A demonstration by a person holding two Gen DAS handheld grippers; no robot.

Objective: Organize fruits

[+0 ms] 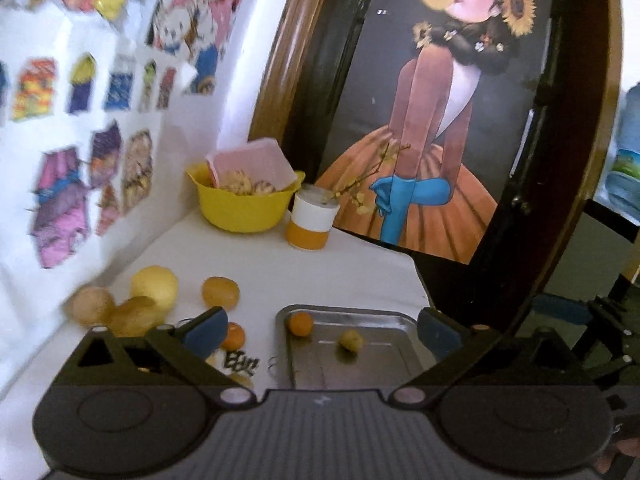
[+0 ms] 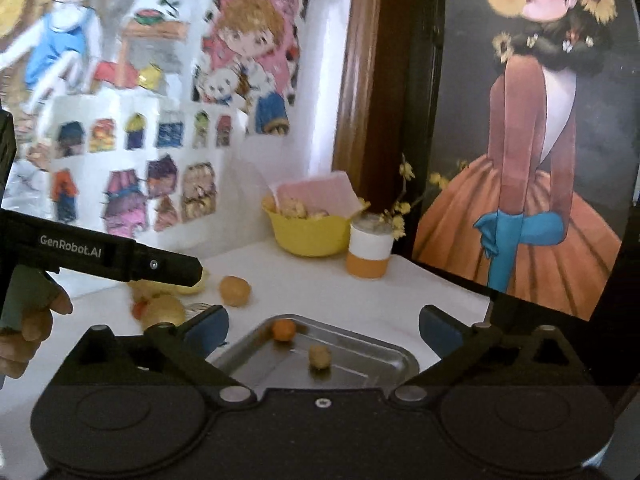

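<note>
Left gripper (image 1: 320, 330): my fingers stand wide apart and hold nothing; their blue pads frame the tray.
Right gripper (image 2: 323, 330): my fingers are spread wide too, empty, with the tray between and just beyond them.
Tray (image 1: 384, 317): a metal tray on the white surface (image 1: 340, 264); its near edge is hidden behind my left gripper body.
Fruits in tray: a small orange fruit (image 1: 301, 323) at the far left corner and a small yellow-brown fruit (image 1: 351, 340) near the middle, apart from each other.
Loose fruits: beyond my left finger lie a pale yellow fruit (image 1: 154, 286), a tan round fruit (image 1: 221, 291) and a blurred brownish cluster (image 1: 108, 310) whose pieces I cannot separate.
Half-hidden fruit: an orange one (image 1: 234, 336) peeks out beside my left finger pad; most of it is covered.
Dark shape (image 1: 241, 363): something small and black on the surface by the tray, too blurred to name.
Far corner: a yellow bowl (image 1: 244, 210) holding a pink box (image 1: 252, 164) and speckled pieces, with an orange-and-white cup (image 1: 311, 220) just beside it.
Backdrop: a framed painting (image 1: 432, 120) leans behind the surface; its edges are cut off.
Person's hand (image 2: 28, 320): seen from my right camera, gripping the left tool's handle, partly out of frame.
</note>
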